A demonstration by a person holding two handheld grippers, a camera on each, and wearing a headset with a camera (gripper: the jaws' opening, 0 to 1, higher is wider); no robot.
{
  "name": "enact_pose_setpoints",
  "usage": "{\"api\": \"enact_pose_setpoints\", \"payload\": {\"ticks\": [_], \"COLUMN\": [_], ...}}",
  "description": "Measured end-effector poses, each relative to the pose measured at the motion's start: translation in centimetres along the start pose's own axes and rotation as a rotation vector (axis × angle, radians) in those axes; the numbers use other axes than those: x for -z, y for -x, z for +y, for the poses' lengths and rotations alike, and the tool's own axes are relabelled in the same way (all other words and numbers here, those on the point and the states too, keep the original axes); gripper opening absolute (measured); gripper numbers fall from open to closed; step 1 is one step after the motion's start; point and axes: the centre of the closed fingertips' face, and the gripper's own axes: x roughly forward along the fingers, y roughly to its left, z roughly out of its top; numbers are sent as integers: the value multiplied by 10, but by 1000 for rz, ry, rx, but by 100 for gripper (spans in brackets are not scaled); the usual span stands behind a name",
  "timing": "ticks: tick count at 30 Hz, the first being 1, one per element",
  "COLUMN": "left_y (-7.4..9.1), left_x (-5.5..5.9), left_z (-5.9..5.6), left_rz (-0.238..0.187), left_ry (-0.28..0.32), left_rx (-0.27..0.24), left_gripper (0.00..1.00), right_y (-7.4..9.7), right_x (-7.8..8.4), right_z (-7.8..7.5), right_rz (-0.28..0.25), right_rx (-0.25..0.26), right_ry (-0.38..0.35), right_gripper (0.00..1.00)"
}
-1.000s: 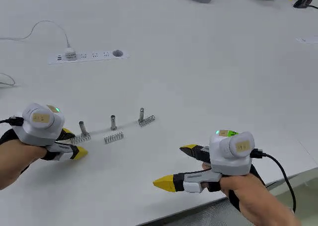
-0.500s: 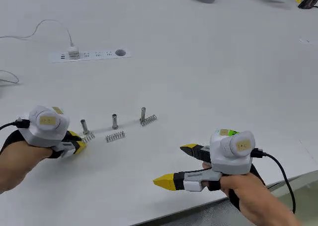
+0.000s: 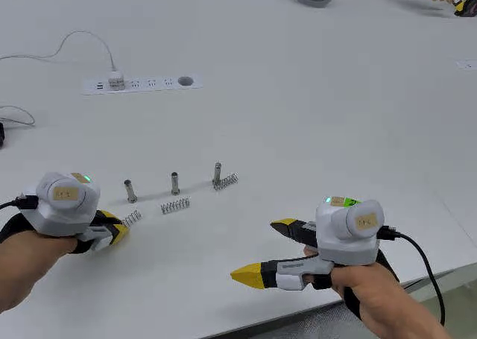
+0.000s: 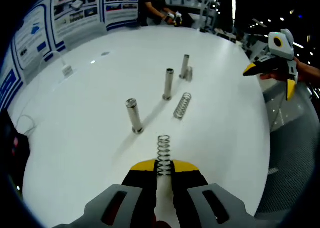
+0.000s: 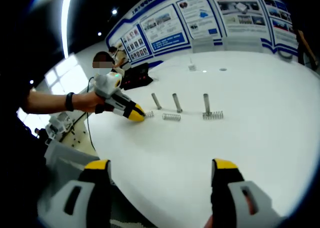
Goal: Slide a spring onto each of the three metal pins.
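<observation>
The broad white workbench (image 3: 298, 130) is carrying everything. The right gripper (image 3: 262, 249), white-bodied with yellow-tipped black jaws, is hovering with its jaws spread wide and nothing between them, the pins lying well ahead. The matching left gripper (image 4: 163, 165) is bringing its jaws almost together, pinching the near end of a small coiled steel-wire spring (image 4: 163, 147). The spring's free length is pointing straight out beyond the tips; whether it is clear of the bench I cannot tell. Just ahead of those jaws, slightly to their left, the nearest short upright grey metal pin (image 4: 133, 115) is standing bare. The middle pin (image 4: 167, 83) and the far pin (image 4: 185, 66) are standing beyond it, a loose spring (image 4: 182, 104) lying near the middle one and another spring (image 4: 189, 73) beside the far one. The spring is probably feather-light, bendy and slippery, so a gentle pinch at one end looks best, leaving the other end open for the pin.
</observation>
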Motion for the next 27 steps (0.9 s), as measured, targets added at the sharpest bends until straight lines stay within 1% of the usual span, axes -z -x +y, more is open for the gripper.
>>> {"api": "enact_pose_setpoints", "payload": {"ticks": [6,13,15,19,27], "left_y": [9,21,24,29,40], "left_x": [7,6,4,2,-10], "left_z": [-1,-1,-2,-4,-12], "left_rz": [-8,-36,-46,-57,-88], "left_ry": [15,37,46,41,29], "left_rx": [-4,-14,-16,-20,-17], "left_gripper": [10,10,10,10,10], "right_y": [-1,-2,-2,-2,-3], "right_x": [1,1,0,-1,-5], "right_z": [1,1,1,2,5], "right_rz": [4,5,4,1,-11], "right_rx": [-9,-15,-16,-18,-25], "right_ry": [1,2,0,-2,-5], "right_gripper": [84,83,83,83,82]}}
